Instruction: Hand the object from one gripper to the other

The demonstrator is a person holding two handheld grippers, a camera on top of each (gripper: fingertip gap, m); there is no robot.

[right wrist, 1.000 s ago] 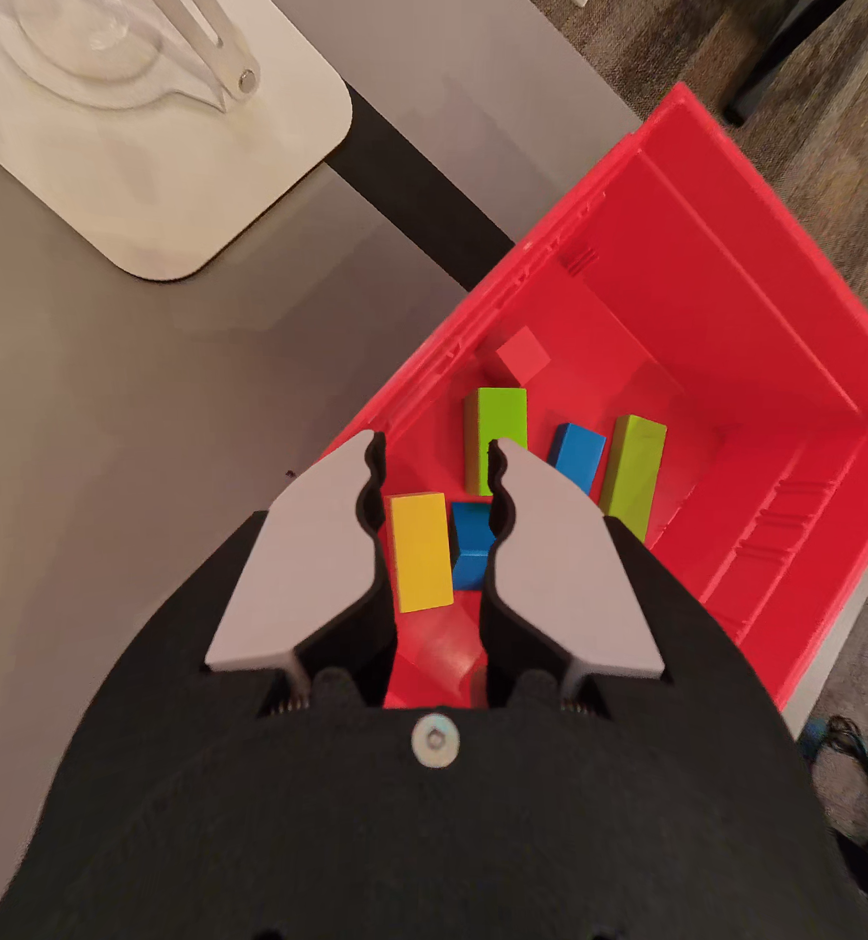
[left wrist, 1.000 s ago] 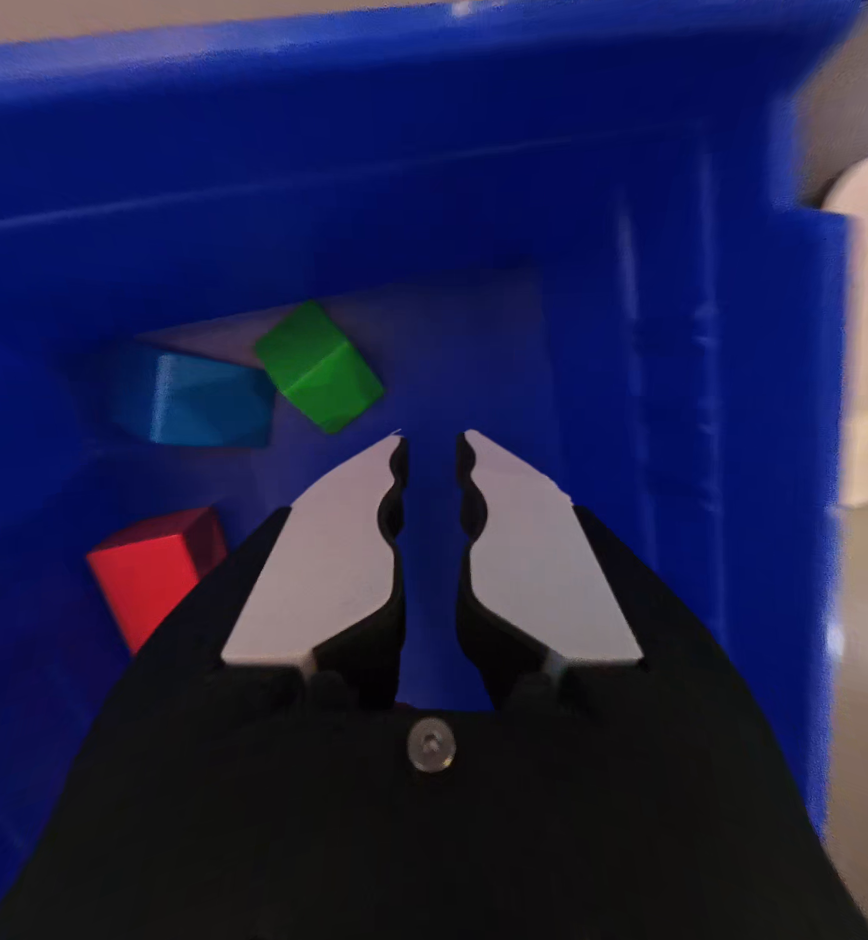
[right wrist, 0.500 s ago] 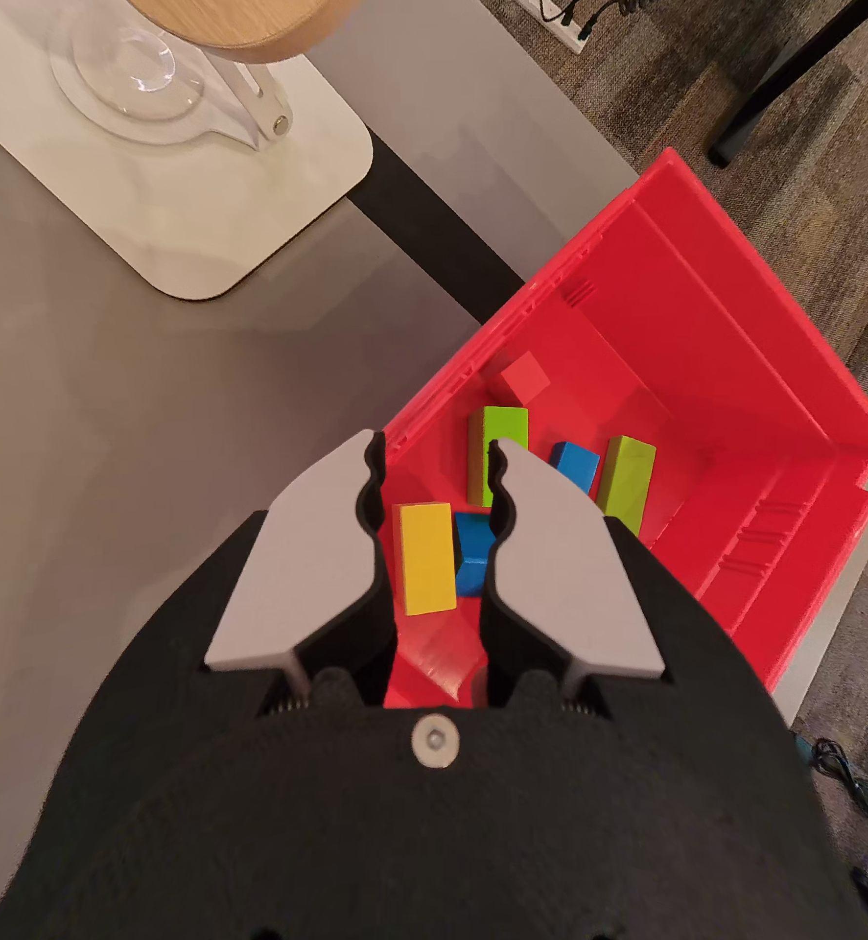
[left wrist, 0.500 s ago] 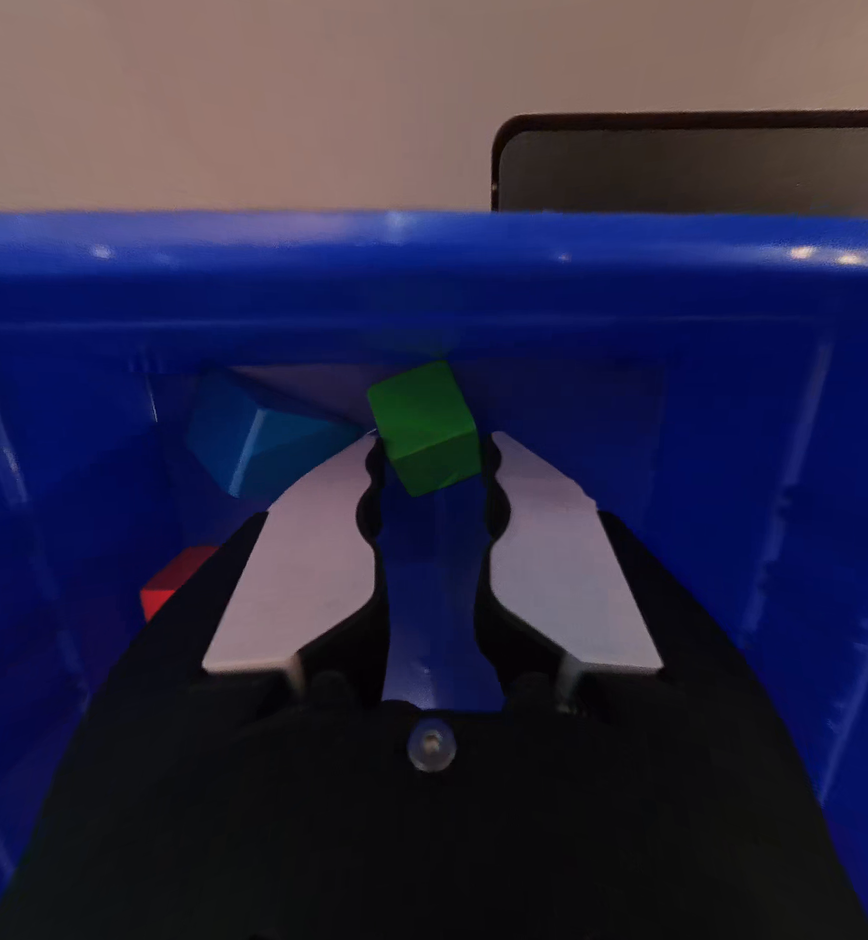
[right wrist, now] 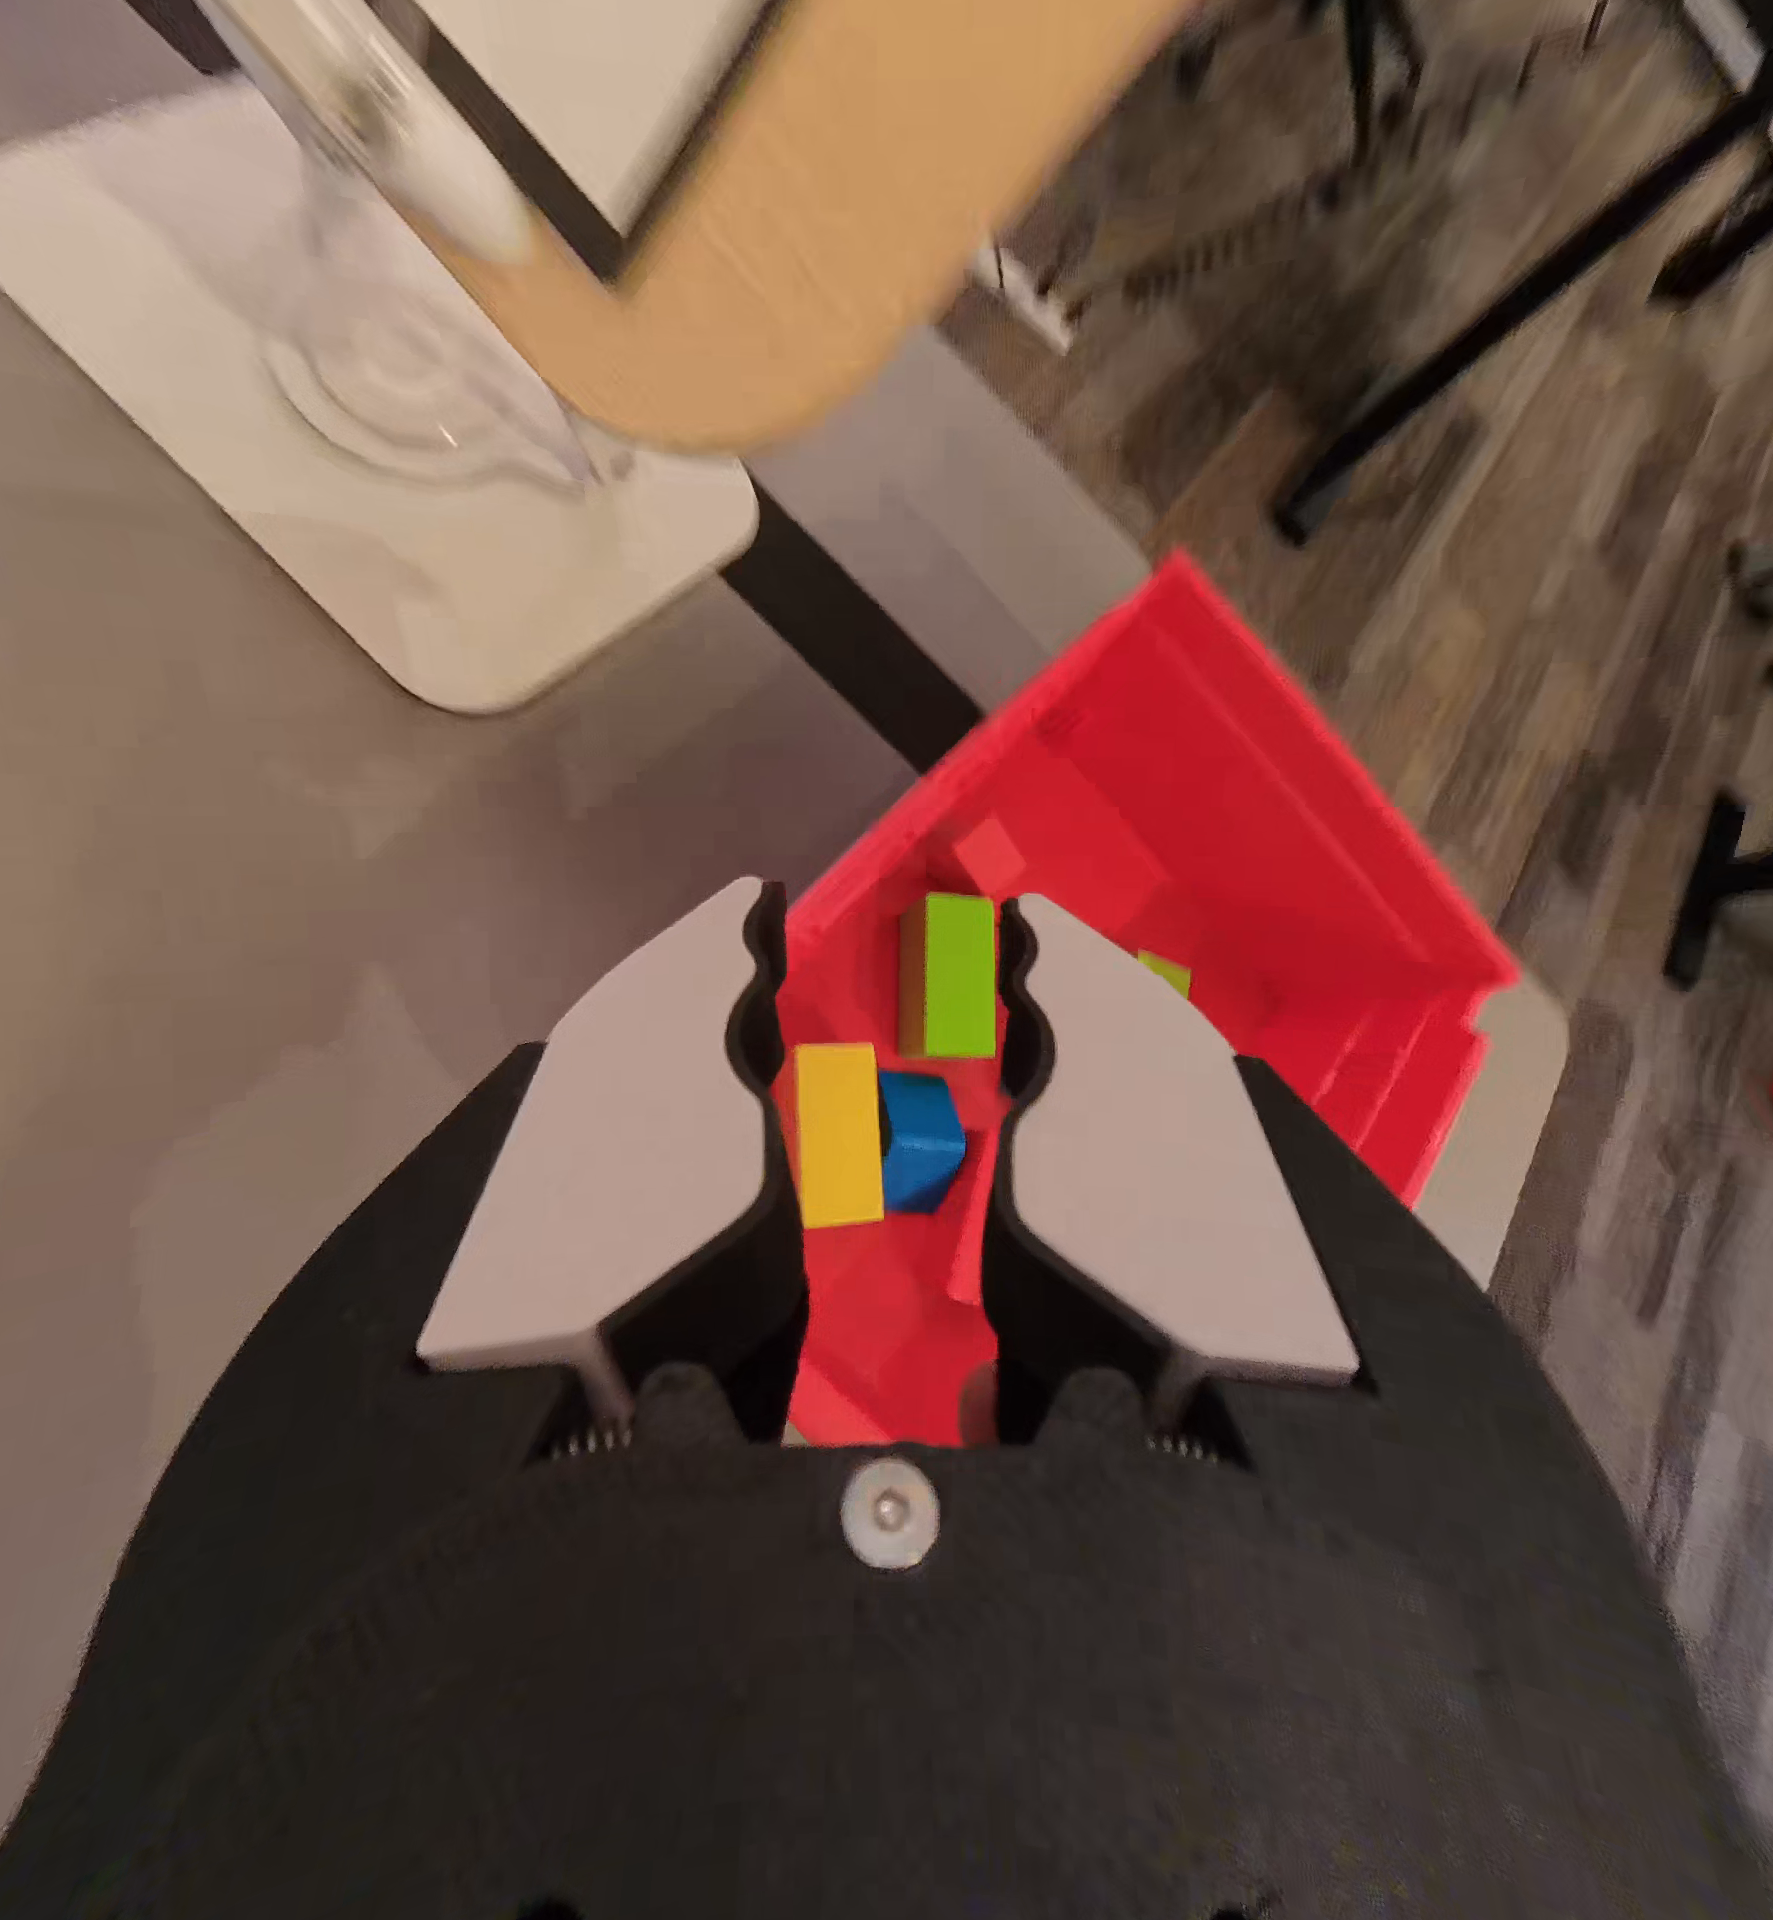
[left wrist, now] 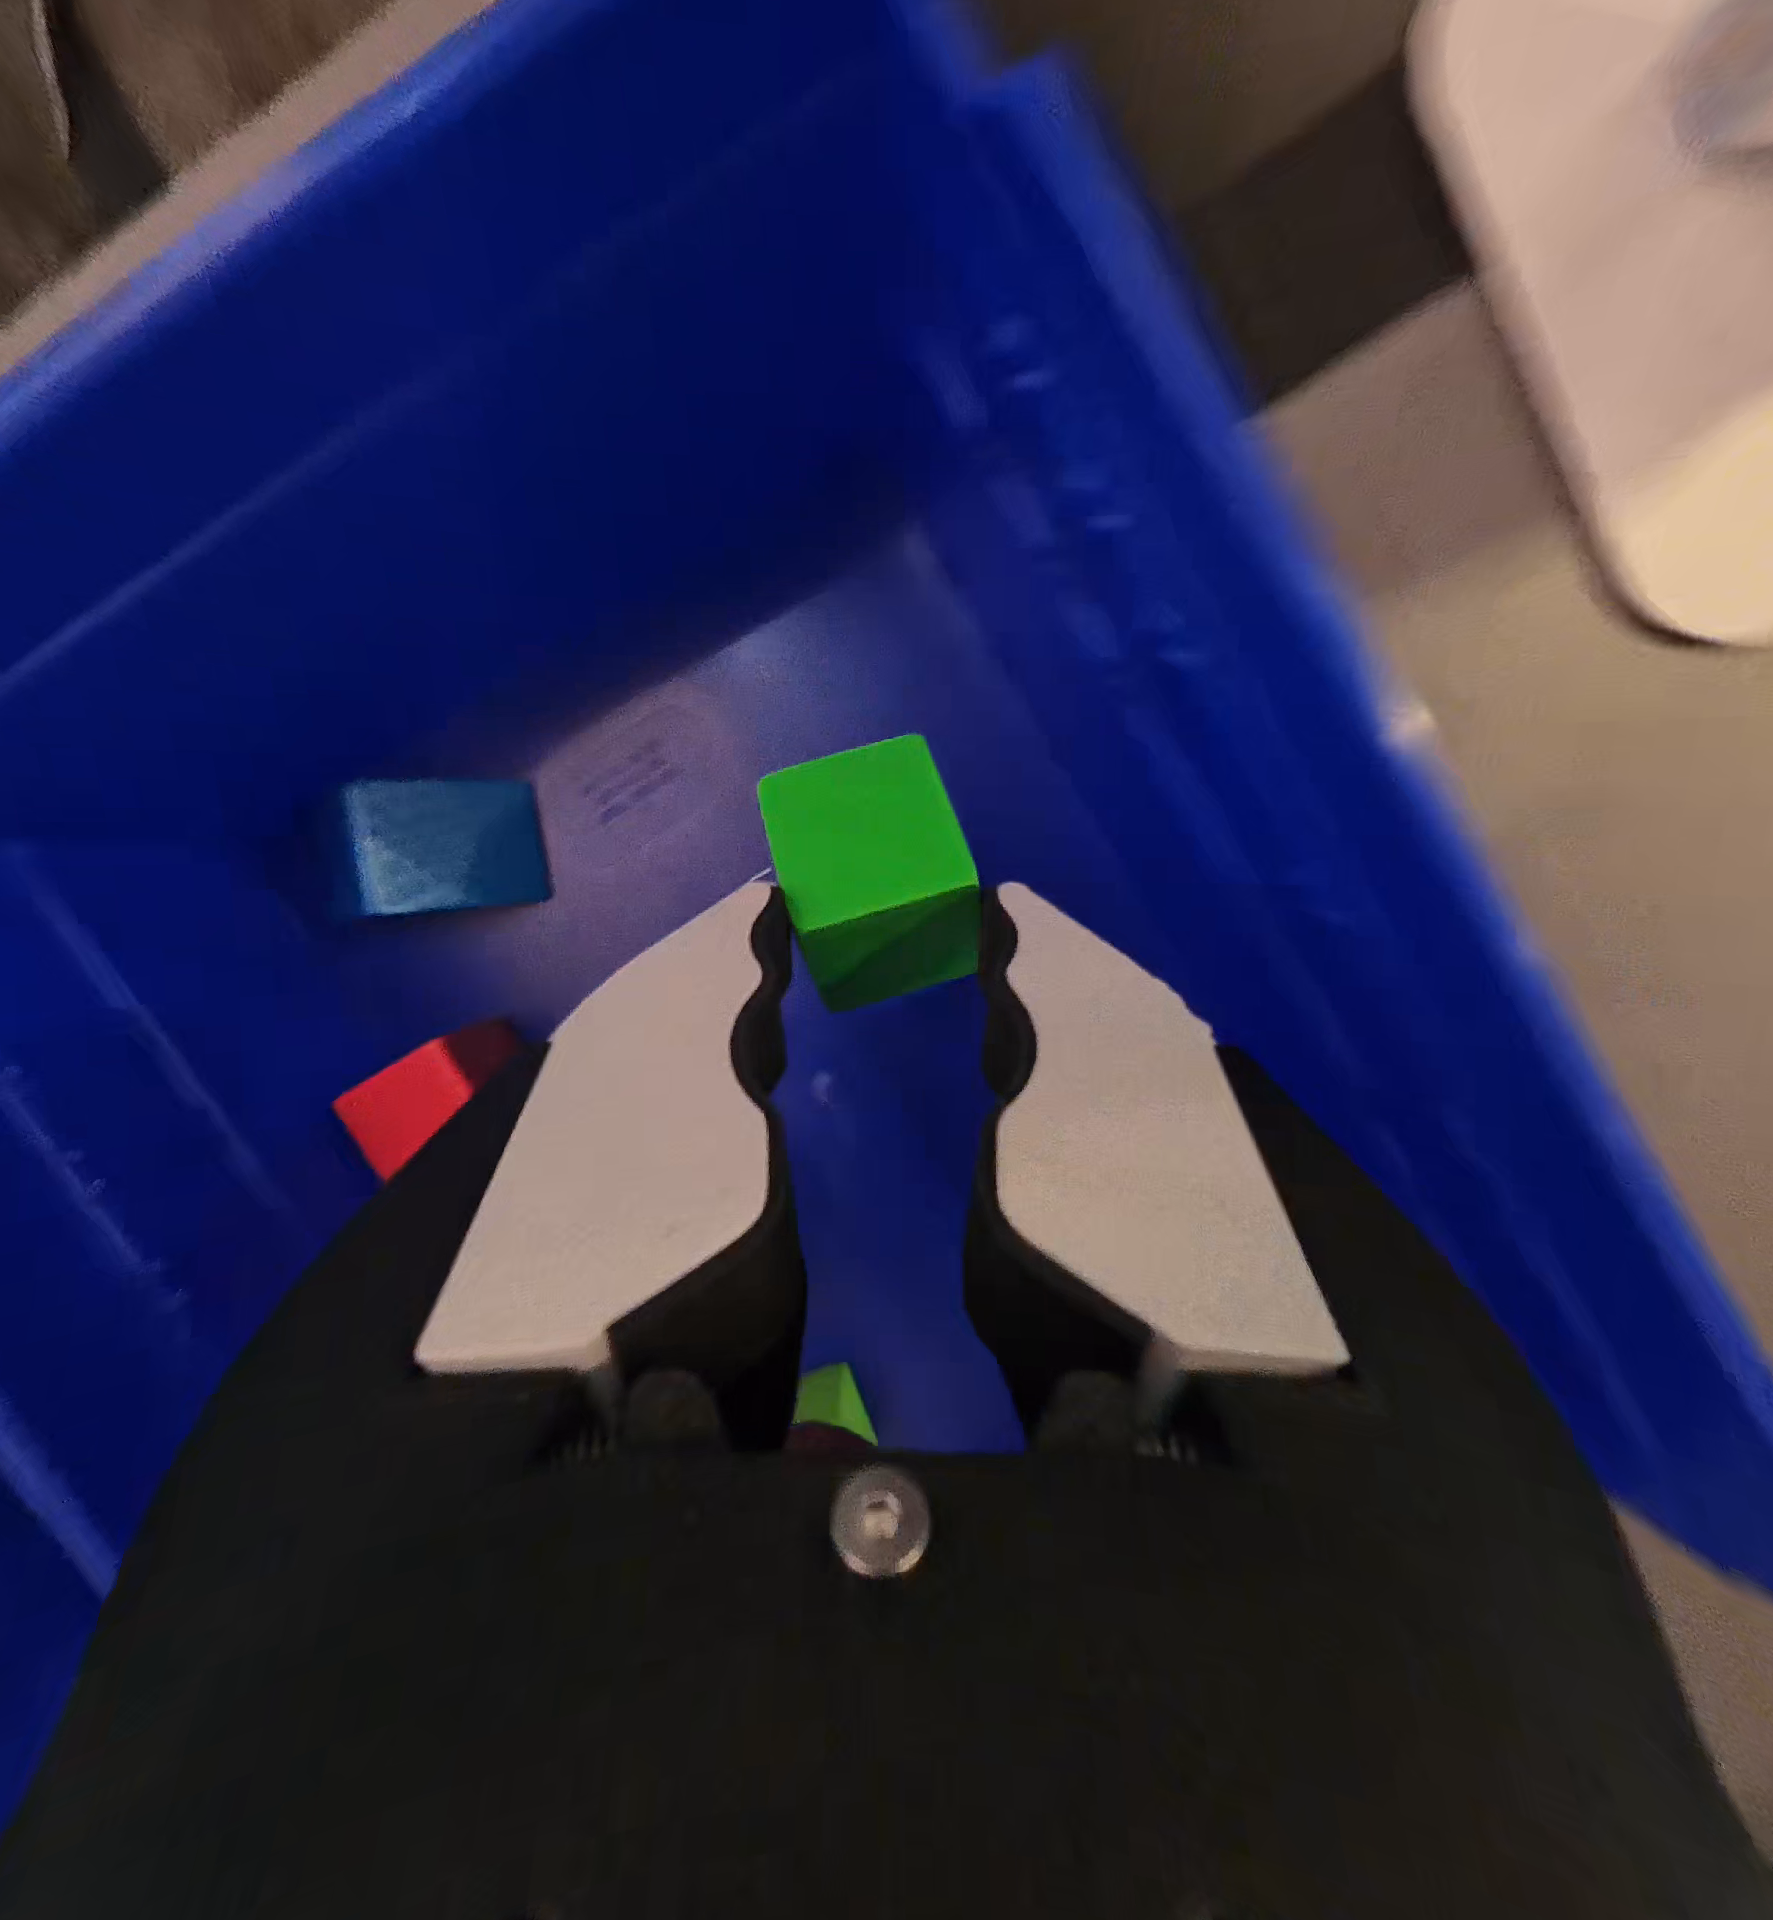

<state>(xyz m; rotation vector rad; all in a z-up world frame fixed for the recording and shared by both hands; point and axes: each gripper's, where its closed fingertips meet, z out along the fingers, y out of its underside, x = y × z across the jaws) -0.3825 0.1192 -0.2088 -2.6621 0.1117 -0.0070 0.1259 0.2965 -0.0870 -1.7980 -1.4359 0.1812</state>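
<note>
My left tongs [left wrist: 883, 914] clamp the green cube [left wrist: 866, 868], light, rigid and probably slick, by opposite flat faces, leaving its top free for my empty, spread right tongs [right wrist: 890, 935].

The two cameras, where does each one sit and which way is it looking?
Left wrist view: sits on the left claw, looking down into the blue bin; its fingers pinch a green cube.
Right wrist view: sits on the right claw, looking down into the red bin; its fingers are apart.
Shared: the grey table.

glossy plastic blue bin [left wrist: 549, 416], matt green cube [left wrist: 866, 842], smooth grey tabletop [right wrist: 238, 883]
</note>
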